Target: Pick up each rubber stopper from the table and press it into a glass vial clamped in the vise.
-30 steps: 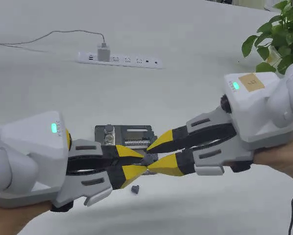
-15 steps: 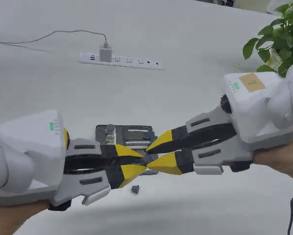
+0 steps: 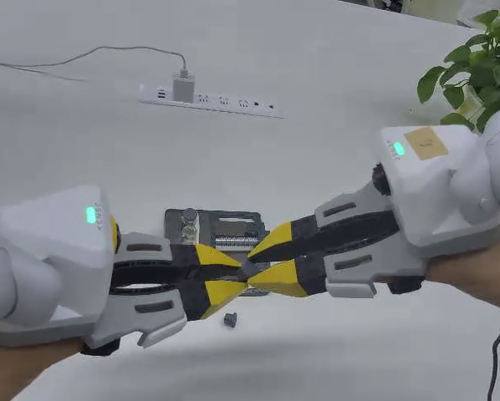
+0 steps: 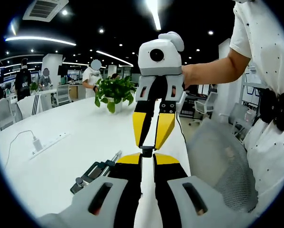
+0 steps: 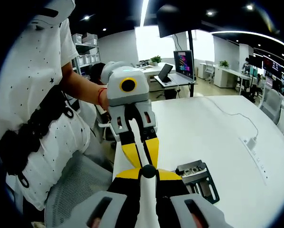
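My two grippers meet tip to tip above the table in the head view, left gripper (image 3: 243,282) from the left and right gripper (image 3: 254,266) from the right. A small dark rubber stopper (image 3: 250,271) sits pinched where the tips join, and both pairs of jaws look closed on it. The left gripper view has the stopper (image 4: 147,152) between my own tips and the right gripper (image 4: 149,146). It is a pale round end (image 5: 148,172) in the right gripper view. Behind the tips lies the black vise (image 3: 233,225) with a vial (image 3: 188,219). Another stopper (image 3: 230,318) lies on the table.
A white power strip (image 3: 208,101) with a plugged adapter and cable lies far back on the white table (image 3: 334,134). A potted plant (image 3: 476,71) stands at the right edge. A mesh chair (image 4: 222,161) and the person's body sit close by.
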`<move>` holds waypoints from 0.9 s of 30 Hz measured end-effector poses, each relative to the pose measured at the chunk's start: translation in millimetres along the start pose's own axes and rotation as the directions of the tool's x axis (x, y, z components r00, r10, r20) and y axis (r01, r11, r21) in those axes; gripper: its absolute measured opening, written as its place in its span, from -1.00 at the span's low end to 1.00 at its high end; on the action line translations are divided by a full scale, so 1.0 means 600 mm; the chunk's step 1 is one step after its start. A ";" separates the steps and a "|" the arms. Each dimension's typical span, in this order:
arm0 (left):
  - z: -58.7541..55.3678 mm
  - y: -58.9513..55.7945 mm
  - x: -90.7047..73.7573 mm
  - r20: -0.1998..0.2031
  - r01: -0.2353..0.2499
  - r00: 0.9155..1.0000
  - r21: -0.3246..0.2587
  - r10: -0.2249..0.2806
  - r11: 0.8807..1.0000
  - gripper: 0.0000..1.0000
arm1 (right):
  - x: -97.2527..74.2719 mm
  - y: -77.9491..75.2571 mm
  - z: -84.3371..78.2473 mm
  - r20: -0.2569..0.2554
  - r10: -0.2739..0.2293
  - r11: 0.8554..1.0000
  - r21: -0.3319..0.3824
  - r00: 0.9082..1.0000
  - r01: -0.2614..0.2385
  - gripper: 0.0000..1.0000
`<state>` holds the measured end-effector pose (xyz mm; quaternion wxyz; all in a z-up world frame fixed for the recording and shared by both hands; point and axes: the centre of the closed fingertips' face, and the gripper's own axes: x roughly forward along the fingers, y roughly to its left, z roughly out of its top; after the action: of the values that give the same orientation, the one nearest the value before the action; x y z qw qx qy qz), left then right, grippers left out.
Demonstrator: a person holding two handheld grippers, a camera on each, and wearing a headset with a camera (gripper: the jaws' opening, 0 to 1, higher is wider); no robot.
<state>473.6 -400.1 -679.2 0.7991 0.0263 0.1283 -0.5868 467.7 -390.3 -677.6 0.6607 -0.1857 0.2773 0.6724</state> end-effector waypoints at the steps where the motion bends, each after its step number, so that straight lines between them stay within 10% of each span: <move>1: 0.002 0.000 -0.001 0.008 -0.002 1.000 0.000 0.002 1.000 -0.87 | 0.002 0.000 -0.001 -0.004 0.002 1.000 0.003 1.000 -0.002 -0.87; 27: -0.074 0.052 -0.065 -0.045 -0.143 0.989 0.006 0.143 0.990 0.00 | 0.035 -0.075 0.028 -0.072 -0.083 0.996 0.022 0.994 0.085 -0.86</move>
<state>484.4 -345.5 -716.1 0.8361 0.0499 0.1433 -0.5273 512.8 -364.4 -682.9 0.6805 -0.2125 0.3009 0.6334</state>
